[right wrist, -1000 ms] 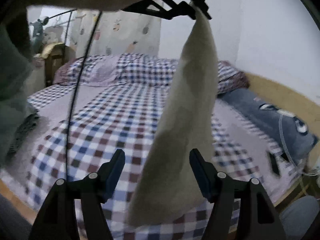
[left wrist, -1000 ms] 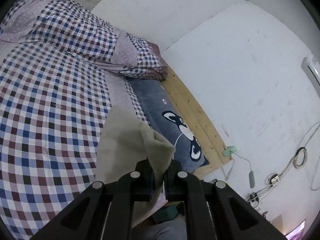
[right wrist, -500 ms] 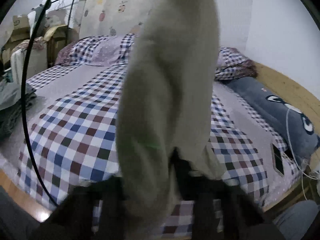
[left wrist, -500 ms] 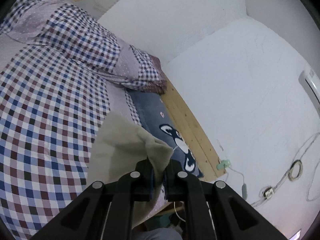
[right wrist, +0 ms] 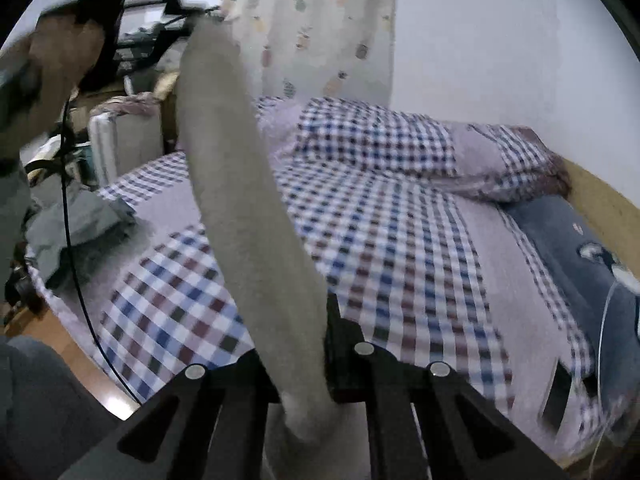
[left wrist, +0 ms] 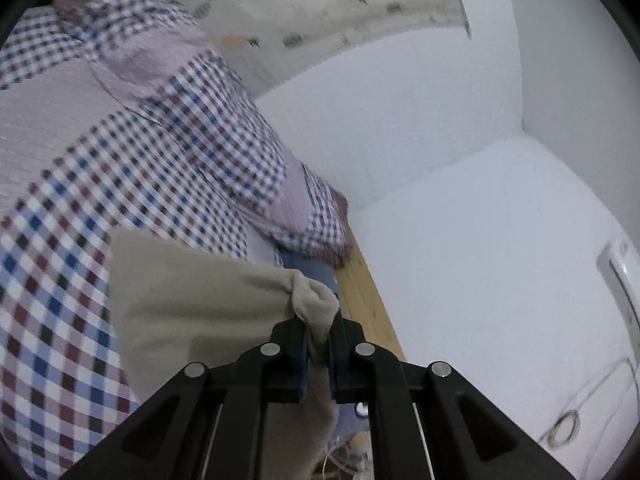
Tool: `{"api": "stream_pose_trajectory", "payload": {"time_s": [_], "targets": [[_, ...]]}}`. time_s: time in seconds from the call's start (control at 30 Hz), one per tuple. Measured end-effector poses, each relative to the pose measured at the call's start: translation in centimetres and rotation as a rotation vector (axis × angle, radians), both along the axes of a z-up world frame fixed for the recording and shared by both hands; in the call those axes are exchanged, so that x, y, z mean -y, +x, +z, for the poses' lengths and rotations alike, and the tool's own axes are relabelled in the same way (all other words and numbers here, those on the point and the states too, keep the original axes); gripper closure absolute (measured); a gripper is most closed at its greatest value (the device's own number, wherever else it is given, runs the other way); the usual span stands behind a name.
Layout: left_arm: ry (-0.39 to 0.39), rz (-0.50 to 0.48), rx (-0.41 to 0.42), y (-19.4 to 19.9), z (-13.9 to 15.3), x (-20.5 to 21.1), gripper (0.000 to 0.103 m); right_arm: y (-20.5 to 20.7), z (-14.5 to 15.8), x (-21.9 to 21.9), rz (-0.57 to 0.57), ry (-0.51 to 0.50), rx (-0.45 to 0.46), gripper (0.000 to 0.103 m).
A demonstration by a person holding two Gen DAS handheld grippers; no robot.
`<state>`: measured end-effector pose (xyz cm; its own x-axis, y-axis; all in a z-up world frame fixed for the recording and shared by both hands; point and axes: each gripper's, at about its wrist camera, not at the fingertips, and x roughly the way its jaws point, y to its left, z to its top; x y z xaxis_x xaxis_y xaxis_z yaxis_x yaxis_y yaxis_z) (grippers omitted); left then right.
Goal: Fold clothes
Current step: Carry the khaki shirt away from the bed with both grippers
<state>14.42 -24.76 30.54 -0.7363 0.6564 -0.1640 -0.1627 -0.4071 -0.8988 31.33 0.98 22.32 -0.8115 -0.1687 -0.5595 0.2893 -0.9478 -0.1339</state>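
Observation:
A beige garment (left wrist: 192,304) hangs in the air above the checked bed (left wrist: 100,184). My left gripper (left wrist: 318,330) is shut on a bunched corner of it. In the right wrist view the same beige garment (right wrist: 248,220) stretches as a long band from the left gripper (right wrist: 180,16), high at the upper left, down between my right gripper's fingers. My right gripper (right wrist: 304,344) is shut on the lower part of the cloth. The tips of the right fingers are hidden behind the fabric.
Checked pillows (right wrist: 384,140) lie at the head of the bed (right wrist: 400,248). A dark blue blanket (right wrist: 580,252) with a cartoon print lies along the wooden side rail (left wrist: 368,308). Grey folded clothes (right wrist: 76,232) sit at the bed's left edge. A person's hand (right wrist: 52,60) holds the left gripper.
My right gripper went from open in front of the hanging cloth to shut on its lower part. The left gripper swung its view up toward the pillows and curtain, still holding its corner.

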Motion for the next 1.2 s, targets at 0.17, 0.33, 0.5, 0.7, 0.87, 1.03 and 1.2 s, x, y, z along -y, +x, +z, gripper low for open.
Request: {"api": "stream_pose_trajectory", "payload": {"time_s": [0.17, 0.33, 0.5, 0.7, 0.87, 1.03, 1.2], "targets": [[-0.073, 0.136, 0.054, 2.4, -0.4, 7.0, 0.097, -2.6, 3.6, 3.6, 0.166, 0.021, -0.006, 0.097], [-0.096, 0.253, 0.139, 3.6, -1.6, 14.6, 0.097, -6.8, 4.8, 9.1, 0.320, 0.044, -0.012, 0.097], [-0.135, 0.301, 0.161, 3.4, -1.5, 21.4, 0.097, -10.9, 5.2, 15.1, 0.426, 0.050, -0.014, 0.097], [-0.196, 0.371, 0.179, 2.0, 0.1, 28.4, 0.097, -15.2, 7.0, 22.4, 0.503, 0.058, -0.047, 0.097], [-0.235, 0.429, 0.182, 0.6, 1.5, 33.9, 0.097, -18.4, 8.3, 28.2, 0.526, 0.054, -0.064, 0.097], [-0.225, 0.506, 0.171, 0.6, 2.3, 39.4, 0.097, -20.4, 9.1, 34.5, 0.554, 0.066, -0.099, 0.097], [-0.217, 0.582, 0.178, 2.1, 3.1, 44.3, 0.098, -20.5, 9.2, 40.2, 0.583, 0.060, -0.134, 0.097]]}}
